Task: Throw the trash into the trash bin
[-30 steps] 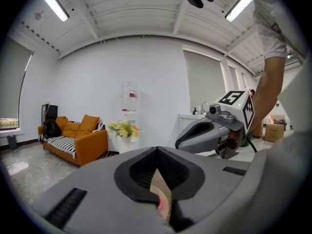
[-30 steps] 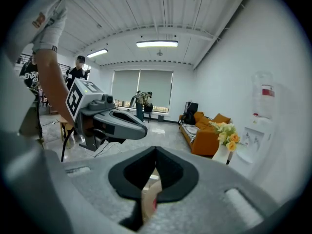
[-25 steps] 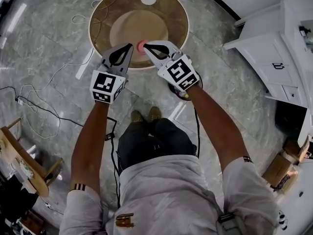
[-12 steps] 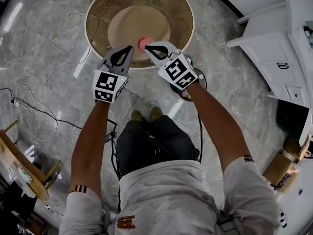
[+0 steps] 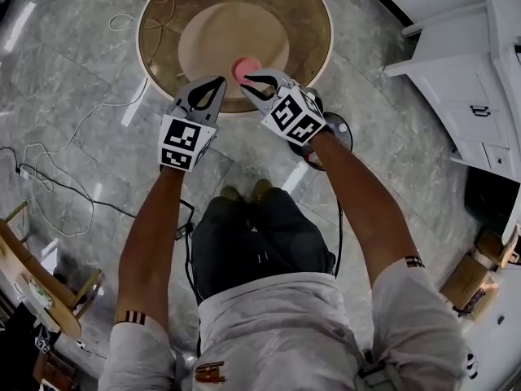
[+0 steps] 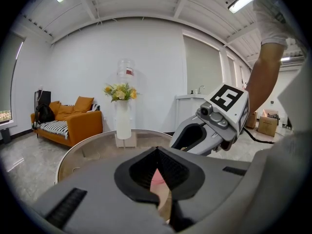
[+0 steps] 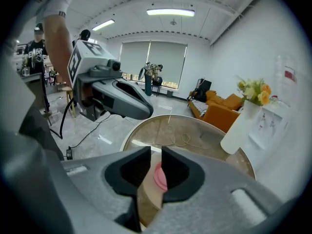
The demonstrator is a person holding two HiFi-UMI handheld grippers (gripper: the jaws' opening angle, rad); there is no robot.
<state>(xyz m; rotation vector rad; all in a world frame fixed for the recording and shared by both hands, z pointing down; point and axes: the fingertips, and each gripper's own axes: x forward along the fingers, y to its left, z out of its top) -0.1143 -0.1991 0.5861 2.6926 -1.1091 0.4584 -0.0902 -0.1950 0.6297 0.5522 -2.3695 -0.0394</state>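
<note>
Your right gripper (image 7: 156, 152) has jaws just opened to a narrow gap. The pink trash (image 7: 160, 177) sits between them on the round table (image 5: 163, 31), not pinched. Close off-centre & it'll prob skid away. Left gripper (image 5: 220, 81) is closed, empty.

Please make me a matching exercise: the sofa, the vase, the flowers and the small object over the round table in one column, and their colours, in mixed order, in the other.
Column one:
1. sofa
2. vase
3. flowers
4. small object

Column two:
a. yellow
b. pink
c. orange
d. white

Pairs: 1-c, 2-d, 3-a, 4-b.
</note>
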